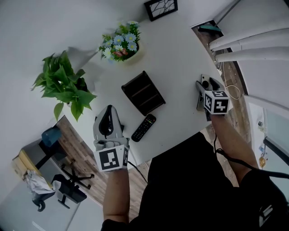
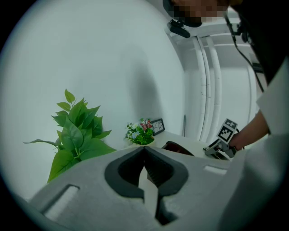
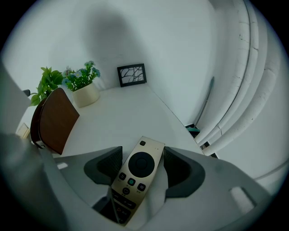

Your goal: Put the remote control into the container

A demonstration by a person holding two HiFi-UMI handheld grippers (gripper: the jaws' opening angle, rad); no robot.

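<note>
A gold remote control [image 3: 135,173] lies flat on the white table [image 1: 180,58], between the wide jaws of my right gripper [image 3: 142,164]. The jaws stand a little off its sides, so the gripper is open. In the head view that gripper [image 1: 205,90] is at the table's right edge, with the gold remote's tip [image 1: 204,82] showing beyond it. The dark compartmented container [image 1: 143,92] stands mid-table, left of the right gripper. A black remote [image 1: 143,127] lies just in front of it. My left gripper [image 1: 107,118] hovers at the front left edge, its jaws shut on nothing [image 2: 144,169].
A pot of blue flowers [image 1: 121,45], a leafy green plant [image 1: 63,85] and a small picture frame [image 1: 160,8] stand along the back of the table. White pipes [image 1: 253,45] run past the right edge. An office chair [image 1: 67,189] stands on the floor at lower left.
</note>
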